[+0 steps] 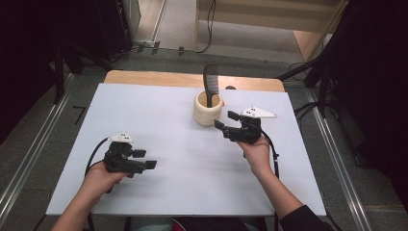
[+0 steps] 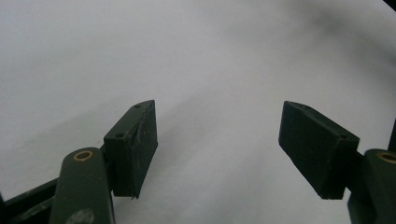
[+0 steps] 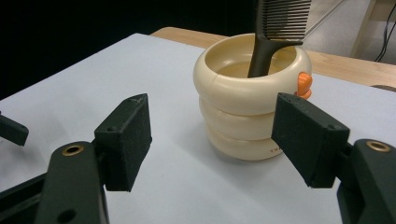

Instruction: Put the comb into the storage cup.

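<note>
A cream ribbed cup (image 1: 208, 109) stands upright at the back middle of the white table top (image 1: 168, 144), and a black comb (image 1: 210, 84) stands in it, handle down. In the right gripper view the cup (image 3: 247, 107) and comb (image 3: 275, 32) sit just beyond the jaws. My right gripper (image 1: 226, 121) is open and empty, just right of the cup and apart from it. My left gripper (image 1: 145, 159) rests open at the front left, with bare table between its jaws (image 2: 217, 144).
The table's wooden back edge (image 1: 192, 79) shows behind the cup. Dark stands and cables (image 1: 317, 72) crowd the floor at both sides. An orange tab (image 3: 304, 84) sticks out from the cup's side.
</note>
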Demonstrator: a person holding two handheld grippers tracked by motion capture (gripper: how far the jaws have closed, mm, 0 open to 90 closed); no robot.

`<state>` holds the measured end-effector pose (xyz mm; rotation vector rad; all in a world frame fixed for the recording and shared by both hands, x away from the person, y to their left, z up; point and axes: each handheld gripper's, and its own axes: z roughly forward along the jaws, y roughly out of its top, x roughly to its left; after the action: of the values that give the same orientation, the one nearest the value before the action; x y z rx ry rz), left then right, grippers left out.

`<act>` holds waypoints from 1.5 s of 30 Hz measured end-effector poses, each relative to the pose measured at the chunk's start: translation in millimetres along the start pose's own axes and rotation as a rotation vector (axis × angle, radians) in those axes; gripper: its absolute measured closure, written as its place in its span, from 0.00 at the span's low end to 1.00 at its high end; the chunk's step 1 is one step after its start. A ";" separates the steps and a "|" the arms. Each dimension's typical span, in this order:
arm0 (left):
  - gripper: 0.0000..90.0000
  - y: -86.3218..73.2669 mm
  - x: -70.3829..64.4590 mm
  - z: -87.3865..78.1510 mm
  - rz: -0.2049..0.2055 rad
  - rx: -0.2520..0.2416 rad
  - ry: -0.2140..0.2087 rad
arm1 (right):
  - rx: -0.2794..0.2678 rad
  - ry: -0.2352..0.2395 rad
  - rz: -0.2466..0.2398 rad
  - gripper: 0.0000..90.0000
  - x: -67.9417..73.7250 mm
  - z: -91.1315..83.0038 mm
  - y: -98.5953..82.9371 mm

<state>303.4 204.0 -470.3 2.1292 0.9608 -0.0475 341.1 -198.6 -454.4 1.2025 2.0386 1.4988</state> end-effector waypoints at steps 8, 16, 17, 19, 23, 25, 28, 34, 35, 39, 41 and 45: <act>0.32 0.1 -0.9 -0.5 0.000 -0.002 0.001 | -0.002 0.017 -0.014 0.29 4.6 -10.3 -4.4; 0.32 0.3 -2.1 -0.2 0.005 -0.004 -0.002 | 0.006 0.031 -0.017 0.29 7.8 -19.5 -11.7; 0.32 0.5 -2.4 -0.3 0.006 -0.004 -0.001 | 0.005 0.033 -0.017 0.29 8.3 -20.2 -12.4; 0.32 0.5 -2.6 -0.3 0.006 -0.008 -0.005 | 0.007 0.035 -0.023 0.29 9.1 -22.0 -13.7; 0.32 0.5 -2.9 -0.4 0.008 -0.008 -0.006 | 0.000 0.040 -0.032 0.28 11.0 -25.2 -16.3; 0.32 0.6 -3.0 -0.1 0.008 -0.008 -0.006 | 0.004 0.046 -0.034 0.28 11.4 -25.8 -18.1; 0.32 0.8 -3.6 -0.2 0.010 -0.009 -0.005 | 0.004 0.052 -0.038 0.28 12.1 -26.4 -21.2; 0.32 0.9 -4.0 -0.9 0.009 -0.014 -0.009 | 0.011 0.059 -0.045 0.27 15.0 -31.3 -25.8; 0.32 0.9 -4.2 -0.9 0.008 -0.015 -0.009 | 0.013 0.058 -0.044 0.27 15.6 -32.6 -26.6; 0.32 1.3 -5.3 -1.1 0.010 -0.014 -0.010 | 0.017 0.066 -0.044 0.27 16.6 -37.7 -30.2; 0.32 1.4 -5.6 -1.1 0.011 -0.013 -0.009 | 0.017 0.069 -0.043 0.27 16.7 -40.6 -32.0; 0.32 1.6 -6.3 -1.1 0.014 -0.015 -0.010 | 0.019 0.071 -0.038 0.27 16.1 -46.2 -34.8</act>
<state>299.6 200.2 -466.5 2.1196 0.9378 -0.0435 285.0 -217.3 -464.5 1.1264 2.1135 1.5283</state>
